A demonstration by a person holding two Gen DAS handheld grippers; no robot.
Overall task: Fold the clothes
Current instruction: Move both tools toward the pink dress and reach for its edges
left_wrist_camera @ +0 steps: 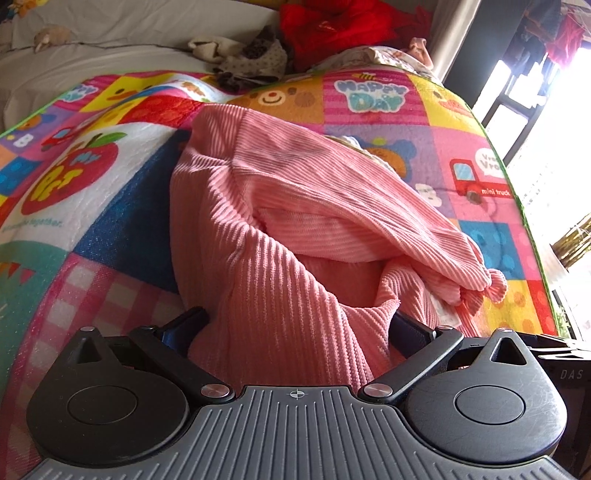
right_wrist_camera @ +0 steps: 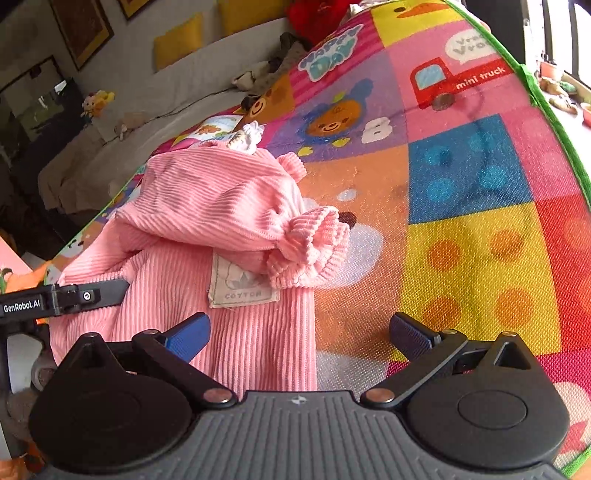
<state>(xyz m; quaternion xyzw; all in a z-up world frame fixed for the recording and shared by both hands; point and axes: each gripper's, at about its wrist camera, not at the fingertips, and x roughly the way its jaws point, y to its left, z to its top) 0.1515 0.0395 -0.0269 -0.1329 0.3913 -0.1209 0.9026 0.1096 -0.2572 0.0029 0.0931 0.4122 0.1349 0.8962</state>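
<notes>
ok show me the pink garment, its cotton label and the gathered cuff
pink garment [left_wrist_camera: 280, 236], left wrist view, ribbed middle of the body.
cotton label [right_wrist_camera: 242, 284], right wrist view, centre of the patch.
gathered cuff [right_wrist_camera: 314, 243], right wrist view, ruffled sleeve end.

A home, likely a living room or child's play area: a colourful cartoon play mat on the floor, a sofa with yellow cushions, framed pictures, soft toys.

Left gripper: grey ribbed base plate along the lower frame, white crosshair mark at its top centre, 2 black round housings with triangular cut-outs, black linkage arms on silver pivot screws. Right gripper: same build, blue pads on its fingers. Lettering "GenRobot.AI" showed at left edge of the right wrist view.
</notes>
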